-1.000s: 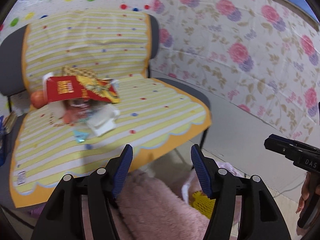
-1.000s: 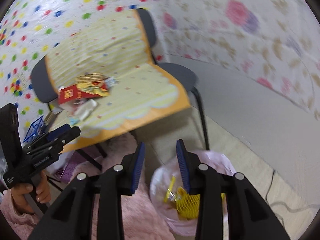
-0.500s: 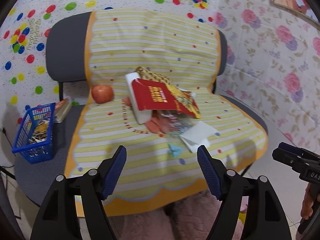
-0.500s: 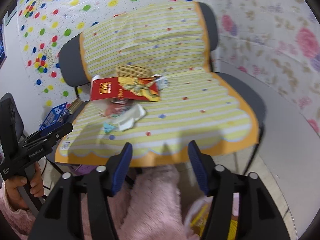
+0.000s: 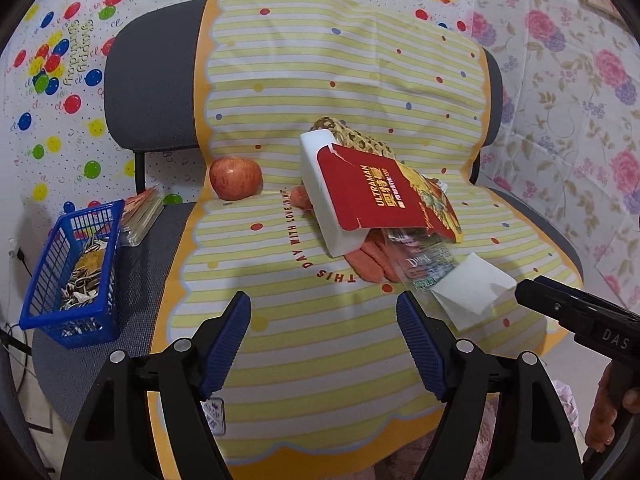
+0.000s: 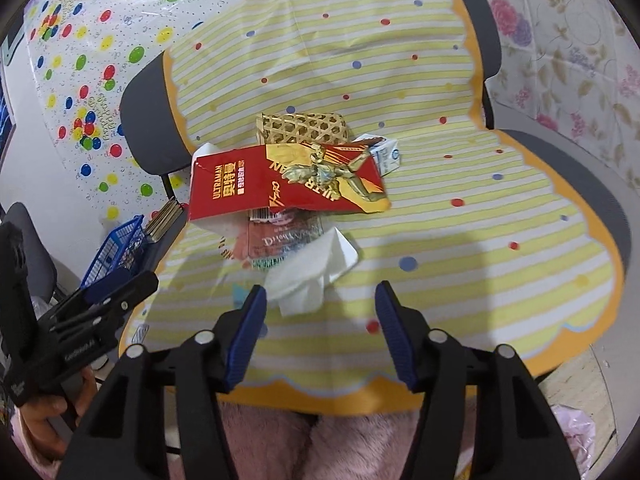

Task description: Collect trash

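A pile of trash lies on the yellow striped cloth [image 5: 320,344] over two chairs. A torn red Ultraman box [image 5: 380,196] [image 6: 280,180] leans on a white block [image 5: 324,196]. Under it lie a shiny wrapper [image 5: 424,260] [image 6: 284,240] and a white tissue [image 5: 472,292] [image 6: 312,276]. My left gripper [image 5: 324,340] is open and empty, short of the pile. My right gripper [image 6: 320,328] is open and empty, its left finger [image 6: 246,332] next to the tissue. Each gripper shows at the edge of the other's view.
A red apple [image 5: 235,178] sits left of the pile. A woven bamboo basket [image 6: 302,128] and a small carton [image 6: 384,156] lie behind the box. A blue basket of seed shells [image 5: 76,268] stands on the left chair. A pink bag [image 6: 576,436] shows at lower right.
Both grippers have swung from the floor and trash bag up to face the chair seat, and moved closer to the pile. Both have opened wider.
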Demonstrator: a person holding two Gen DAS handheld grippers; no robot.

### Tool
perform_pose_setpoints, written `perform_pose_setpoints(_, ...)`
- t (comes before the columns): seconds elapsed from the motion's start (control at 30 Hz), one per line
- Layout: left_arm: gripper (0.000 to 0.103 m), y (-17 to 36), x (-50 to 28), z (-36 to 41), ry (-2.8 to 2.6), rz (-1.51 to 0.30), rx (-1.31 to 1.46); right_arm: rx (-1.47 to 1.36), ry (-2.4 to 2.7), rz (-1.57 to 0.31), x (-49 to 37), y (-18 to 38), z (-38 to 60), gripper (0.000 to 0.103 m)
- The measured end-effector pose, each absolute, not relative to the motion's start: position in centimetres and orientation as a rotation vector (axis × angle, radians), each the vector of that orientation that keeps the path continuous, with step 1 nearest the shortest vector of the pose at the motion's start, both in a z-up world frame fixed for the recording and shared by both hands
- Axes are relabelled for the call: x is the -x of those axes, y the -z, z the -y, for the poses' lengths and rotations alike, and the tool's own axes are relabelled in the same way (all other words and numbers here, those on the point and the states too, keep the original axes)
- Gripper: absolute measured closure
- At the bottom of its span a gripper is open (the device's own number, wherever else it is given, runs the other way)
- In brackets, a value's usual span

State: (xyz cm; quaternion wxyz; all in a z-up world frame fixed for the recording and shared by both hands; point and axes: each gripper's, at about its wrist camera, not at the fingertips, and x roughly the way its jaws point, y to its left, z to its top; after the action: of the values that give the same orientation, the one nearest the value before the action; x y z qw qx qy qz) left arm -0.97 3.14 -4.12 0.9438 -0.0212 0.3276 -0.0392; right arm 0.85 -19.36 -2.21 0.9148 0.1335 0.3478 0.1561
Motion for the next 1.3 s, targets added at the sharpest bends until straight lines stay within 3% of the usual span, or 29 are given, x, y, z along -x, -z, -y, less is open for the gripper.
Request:
perform_pose_setpoints(0.27,0.027,4.5,0.6,-3.3,0.091,-0.679,0.054,-0.350,-0.320,-0.796,-4.4,4.1,18.2,0.068)
perform_pose_setpoints(0.33,0.027,4.5,0.7,-3.4,0.093,-0.683,0.057,-0.378,-0.340,-0.804,-4.6,4.3,18.3,0.094)
perform_pose_setpoints(0.4,0.028,4.4,0.9,-3.6,0.091,-0.679,0.059,-0.387,-0.359,-0.777,-4.0,3.7,18.4,0.101)
perform_pose_setpoints(0.77,0.027,2.7,0.1,-2.8,0.109,-0.647,0.092,-0.122,-0.232,-0.561,2.0,-0.8,21.0,0.101)
perform_pose_setpoints(0.93,0.030,3.5,-1.3,-0.9,0.154,-0.671,0.094,-0.084,-0.181,-0.552,2.3,0.0,22.3,0.101)
perform_pose_setpoints(1.1,0.038,4.2,-3.0,0.1,0.187,-0.688,0.153,-0.068,-0.167,-0.563,2.1,0.9,23.1,0.101)
perform_pose_setpoints(1.3,0.040,4.1,-4.9,-1.5,0.165,-0.694,0.252,-0.048,-0.168,-0.565,1.8,1.4,23.3,0.101)
